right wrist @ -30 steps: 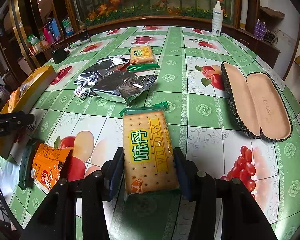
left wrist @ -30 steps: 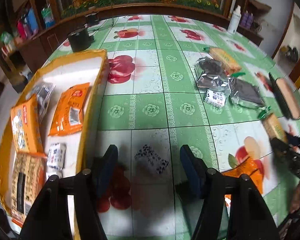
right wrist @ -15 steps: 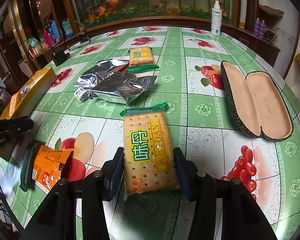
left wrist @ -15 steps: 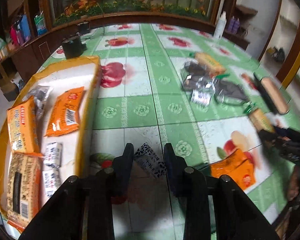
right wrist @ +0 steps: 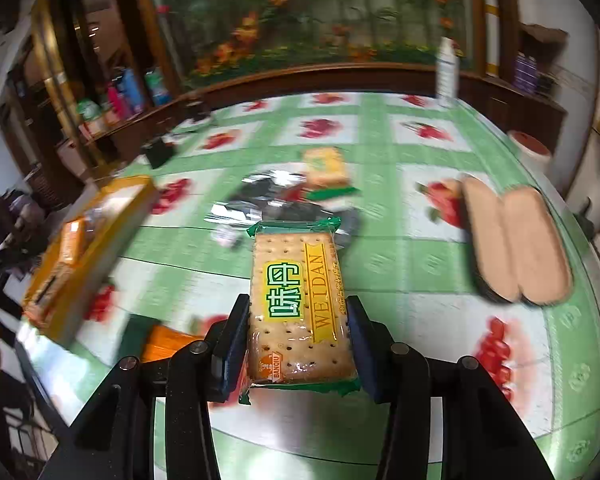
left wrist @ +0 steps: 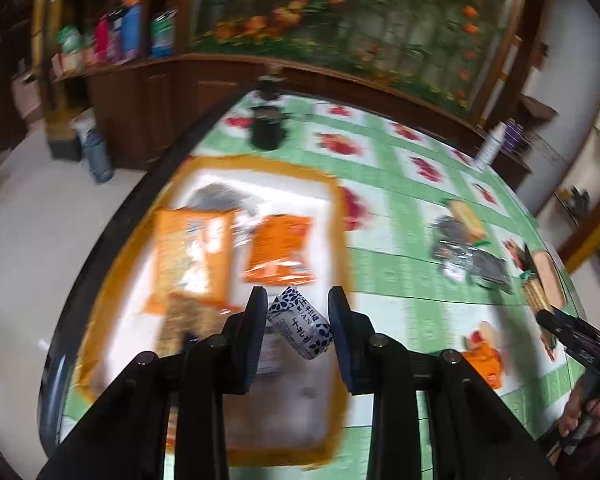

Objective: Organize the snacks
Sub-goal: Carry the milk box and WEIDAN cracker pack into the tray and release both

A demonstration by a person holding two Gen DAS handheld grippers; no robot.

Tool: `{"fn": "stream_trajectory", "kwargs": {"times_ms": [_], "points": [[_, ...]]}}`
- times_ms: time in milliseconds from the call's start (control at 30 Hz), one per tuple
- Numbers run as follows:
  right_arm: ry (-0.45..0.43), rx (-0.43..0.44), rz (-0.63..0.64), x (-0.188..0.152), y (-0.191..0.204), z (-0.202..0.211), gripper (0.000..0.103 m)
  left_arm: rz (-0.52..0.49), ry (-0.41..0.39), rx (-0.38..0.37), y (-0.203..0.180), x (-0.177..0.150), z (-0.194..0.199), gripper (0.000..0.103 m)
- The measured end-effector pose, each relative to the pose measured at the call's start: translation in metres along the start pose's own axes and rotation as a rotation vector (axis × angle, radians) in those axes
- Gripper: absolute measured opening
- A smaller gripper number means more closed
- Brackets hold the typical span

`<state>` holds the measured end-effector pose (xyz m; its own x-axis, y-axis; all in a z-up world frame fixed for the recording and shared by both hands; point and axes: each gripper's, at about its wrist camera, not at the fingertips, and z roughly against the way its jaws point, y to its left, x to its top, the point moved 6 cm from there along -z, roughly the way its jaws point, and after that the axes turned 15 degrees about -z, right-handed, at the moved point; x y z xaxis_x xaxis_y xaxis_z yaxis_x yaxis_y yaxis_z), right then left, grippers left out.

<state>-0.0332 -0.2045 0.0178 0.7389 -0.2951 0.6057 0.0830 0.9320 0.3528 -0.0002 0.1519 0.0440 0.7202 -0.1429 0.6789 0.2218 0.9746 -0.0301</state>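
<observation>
Left wrist view: my left gripper, clamped on the small blue-patterned packet, has carried it over the yellow tray; my right gripper has lifted the cracker pack.

Both hand-held grippers clamped, angled downward

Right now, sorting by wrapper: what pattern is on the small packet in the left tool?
White with dark-blue petal print; left wrist view.

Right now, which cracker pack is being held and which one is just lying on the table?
The WEIDAN cracker pack sits clamped in the right gripper. The other cracker pack lies farther back by the silver wrappers, untouched.
</observation>
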Motion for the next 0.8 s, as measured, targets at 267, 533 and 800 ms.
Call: {"fn": "stream_trajectory", "kwargs": {"times_ms": [267, 533, 800], "points": [[0.059, 0.102, 0.136, -0.003, 0.108, -0.023, 0.051, 0.07, 0.054, -0.019, 0.033, -0.03, -0.013, 0.03], [0.118, 0.18, 0.235, -0.004, 0.21, -0.064, 0.051, 0.046, 0.056, -0.12, 0.012, -0.041, -0.024, 0.03], [0.163, 0.178, 0.259, 0.004, 0.269, -0.126, 0.051, 0.023, 0.076, -0.112, 0.012, -0.05, -0.035, 0.031]]}}
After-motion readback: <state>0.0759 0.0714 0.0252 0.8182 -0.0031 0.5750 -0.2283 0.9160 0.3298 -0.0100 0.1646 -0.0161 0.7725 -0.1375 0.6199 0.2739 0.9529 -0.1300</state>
